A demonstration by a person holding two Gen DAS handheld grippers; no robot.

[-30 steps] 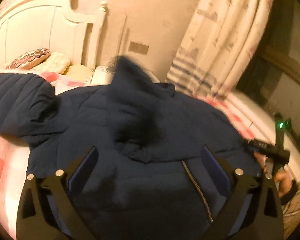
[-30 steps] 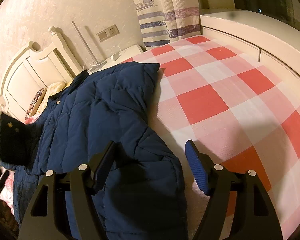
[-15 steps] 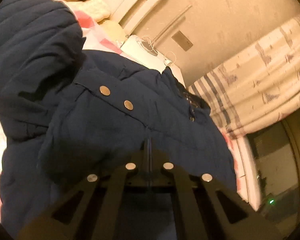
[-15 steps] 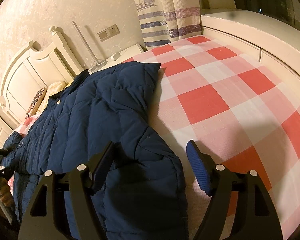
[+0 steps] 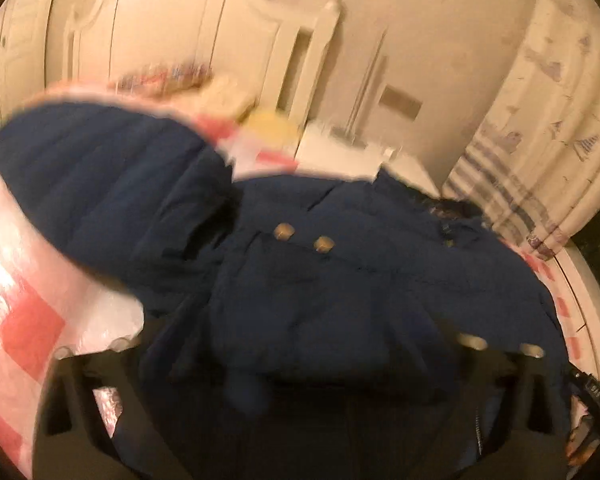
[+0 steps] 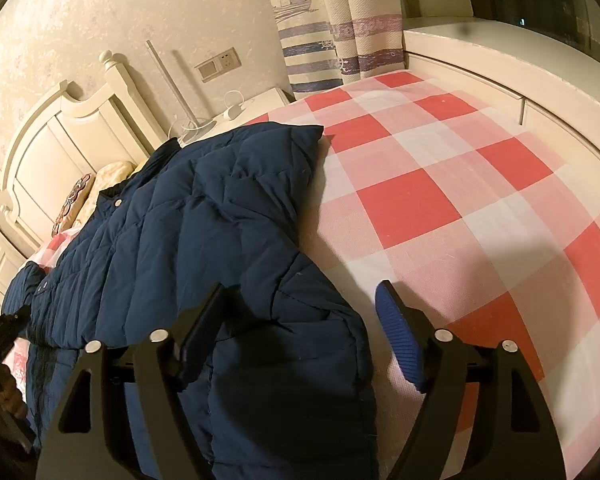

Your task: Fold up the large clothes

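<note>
— Where is the jacket (image 6: 188, 240) seen?

— It is spread on the bed (image 6: 440, 208), over the left half of the right wrist view, from the centre down to the lower edge. In the left wrist view, which is blurred, the middle and lower part of the frame is filled by it, with a sleeve (image 5: 100, 176) laid out toward the left edge and two snaps (image 5: 304, 238) showing at the centre.

— How are the left tongs (image 5: 300, 360) set?

— Their jaws are held wide apart at the lower corners of the frame; they have just been opened again, and jacket fabric is seen between them but is not pinched.

— And the right tongs (image 6: 300, 336)?

— They are spread apart too, having just been opened further. The jacket's lower edge lies between the jaws; the blue pad (image 6: 396, 344) at lower right stands clear of it, over the checked sheet.

— Is any container seen?

— None can be made out. A headboard (image 6: 60, 148) is seen at upper left and a curtain (image 6: 332, 40) at the top.
</note>
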